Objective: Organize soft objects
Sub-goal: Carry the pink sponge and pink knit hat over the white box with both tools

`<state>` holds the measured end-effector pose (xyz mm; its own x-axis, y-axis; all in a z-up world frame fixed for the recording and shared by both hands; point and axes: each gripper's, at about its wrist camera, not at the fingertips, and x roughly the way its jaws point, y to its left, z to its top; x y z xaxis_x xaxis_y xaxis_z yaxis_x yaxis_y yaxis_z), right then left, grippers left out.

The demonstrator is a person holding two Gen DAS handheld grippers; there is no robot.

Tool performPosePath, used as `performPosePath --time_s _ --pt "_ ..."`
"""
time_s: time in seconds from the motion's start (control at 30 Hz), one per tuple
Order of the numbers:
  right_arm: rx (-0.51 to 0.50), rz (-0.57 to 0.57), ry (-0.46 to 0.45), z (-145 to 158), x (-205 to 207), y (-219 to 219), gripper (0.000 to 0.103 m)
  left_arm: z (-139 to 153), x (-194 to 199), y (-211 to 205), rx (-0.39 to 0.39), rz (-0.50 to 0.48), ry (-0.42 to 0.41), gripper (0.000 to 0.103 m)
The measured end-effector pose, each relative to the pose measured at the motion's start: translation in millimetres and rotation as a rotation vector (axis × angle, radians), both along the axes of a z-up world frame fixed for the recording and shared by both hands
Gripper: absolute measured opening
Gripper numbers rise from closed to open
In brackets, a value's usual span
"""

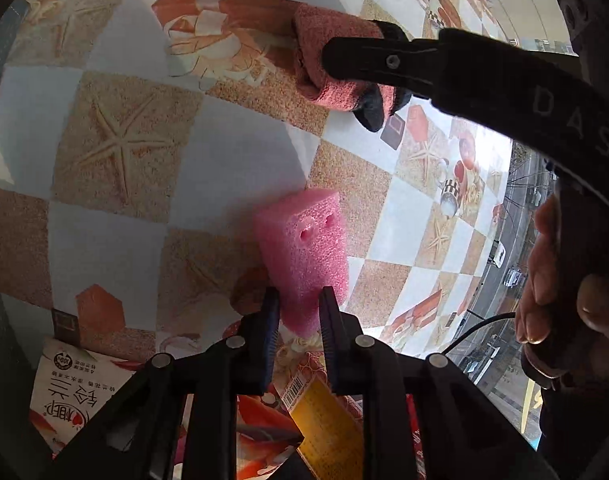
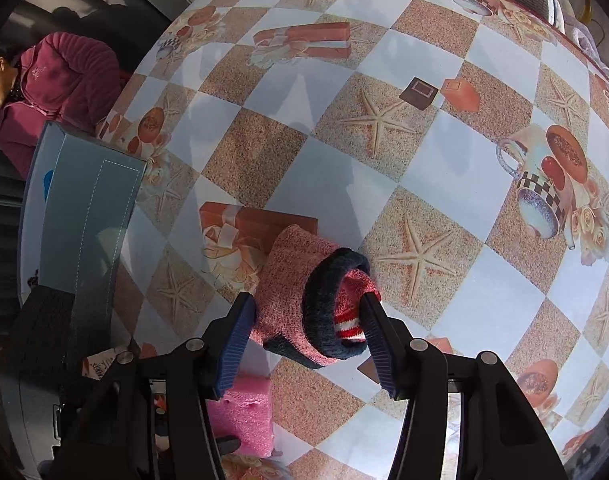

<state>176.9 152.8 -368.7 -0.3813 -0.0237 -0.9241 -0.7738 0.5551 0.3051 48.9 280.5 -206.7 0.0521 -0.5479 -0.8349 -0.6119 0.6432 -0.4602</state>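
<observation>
A pink foam sponge (image 1: 300,256) stands on the chequered starfish tablecloth (image 1: 124,148). My left gripper (image 1: 299,316) is shut on its near end, both pads pressing its sides. A rolled pink sock with a navy cuff and a red-and-white stripe (image 2: 300,300) lies farther back on the cloth (image 2: 424,148). My right gripper (image 2: 306,320) is shut on it, one pad on each side. In the left wrist view the right gripper (image 1: 354,42) reaches in from the right over the sock (image 1: 324,36). The sponge (image 2: 244,416) shows low in the right wrist view, partly behind a finger.
A grey-blue box (image 2: 84,208) lies at the table's left edge, a person in a magenta jacket (image 2: 60,76) beyond it. Printed snack packets (image 1: 76,396) and a yellow-labelled pack (image 1: 324,424) lie under my left gripper. A hand (image 1: 552,272) holds the right gripper's handle.
</observation>
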Motion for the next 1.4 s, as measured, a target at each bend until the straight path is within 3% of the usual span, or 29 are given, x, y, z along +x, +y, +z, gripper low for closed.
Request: performPosePath --time_s 0.1,0.17,0.23,0.27,0.33,0.43,0.47,0.57,0.63,0.93,1.23,1.4 --pt "0.003 -0.017 -0.019 6 0 -5 0.019 -4 5 -7 -0.022 0.017 0.009 0.022" --pt "0.022 -0.041 -0.057 22 8 -16 0.019 -3 8 -9 0.003 0.011 0.008 0.023" --pt "0.031 -0.089 -0.084 37 22 -35 0.019 -7 14 -16 0.035 0.005 0.027 0.032" --pt "0.023 -0.118 -0.1 45 27 -47 0.019 -10 15 -17 0.039 0.002 0.042 0.048" --pt "0.002 -0.165 -0.124 58 32 -72 0.019 -7 21 -16 0.041 0.007 0.006 0.053" --pt "-0.019 -0.237 -0.138 77 32 -107 0.019 -5 29 -19 0.061 -0.027 -0.019 0.052" --pt "-0.024 -0.259 -0.143 84 29 -119 0.019 -5 31 -21 0.066 -0.043 -0.023 0.036" --pt "-0.045 -0.298 -0.16 99 19 -146 0.019 -2 38 -29 0.102 -0.107 -0.029 0.035" --pt "-0.053 -0.324 -0.174 110 10 -159 0.019 5 42 -36 0.127 -0.138 -0.043 0.028" --pt "-0.031 -0.456 -0.231 175 -32 -203 0.019 72 31 -46 0.221 -0.304 -0.162 0.023" --pt "-0.034 -0.554 -0.315 236 -75 -231 0.019 185 4 -65 0.351 -0.481 -0.411 0.023" --pt "-0.025 -0.562 -0.335 265 -104 -227 0.019 221 -23 -99 0.385 -0.608 -0.493 0.023"
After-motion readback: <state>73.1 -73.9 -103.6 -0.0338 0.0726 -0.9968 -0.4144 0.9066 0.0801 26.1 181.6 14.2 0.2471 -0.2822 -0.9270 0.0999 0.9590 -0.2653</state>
